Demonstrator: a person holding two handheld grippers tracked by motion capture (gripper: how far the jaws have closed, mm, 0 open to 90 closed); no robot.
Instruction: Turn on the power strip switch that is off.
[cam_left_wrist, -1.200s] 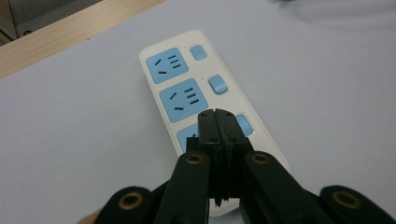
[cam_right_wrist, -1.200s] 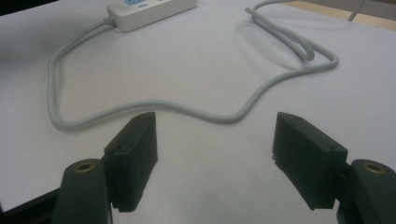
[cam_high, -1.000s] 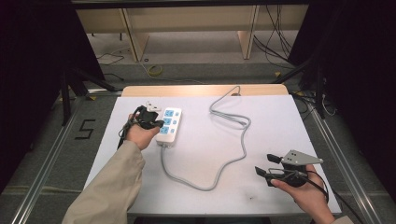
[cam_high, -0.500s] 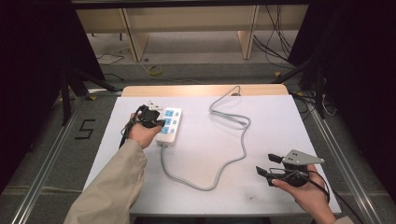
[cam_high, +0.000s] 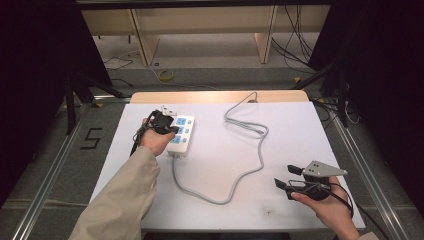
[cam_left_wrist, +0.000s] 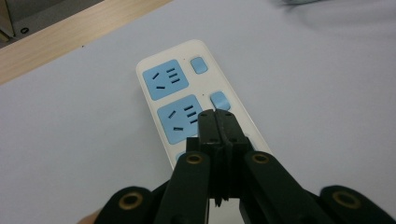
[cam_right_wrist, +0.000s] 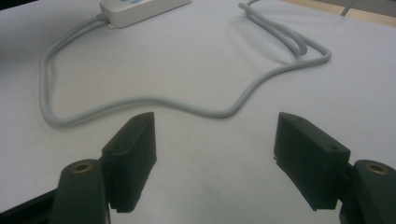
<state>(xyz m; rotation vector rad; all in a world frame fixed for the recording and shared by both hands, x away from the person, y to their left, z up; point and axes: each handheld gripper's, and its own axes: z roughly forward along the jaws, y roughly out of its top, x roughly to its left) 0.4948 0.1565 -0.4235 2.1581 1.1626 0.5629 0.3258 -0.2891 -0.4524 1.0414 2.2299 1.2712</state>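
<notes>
Left gripper (cam_left_wrist: 217, 116), jaws closed and empty, sits over the strip (cam_left_wrist: 196, 100) at the mat's left, tip beside a blue switch (cam_left_wrist: 220, 100). Press straight down on it; keep your open right gripper (cam_right_wrist: 215, 140) parked.

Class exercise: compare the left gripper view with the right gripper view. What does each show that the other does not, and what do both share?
Left gripper view: the power strip's blue sockets and blue switch buttons, with the left tool shut, its tips over the strip by a button.

Right gripper view: the grey cable looping across the table, seen between the open right tool.

Both: the white power strip and the white tabletop.
</notes>
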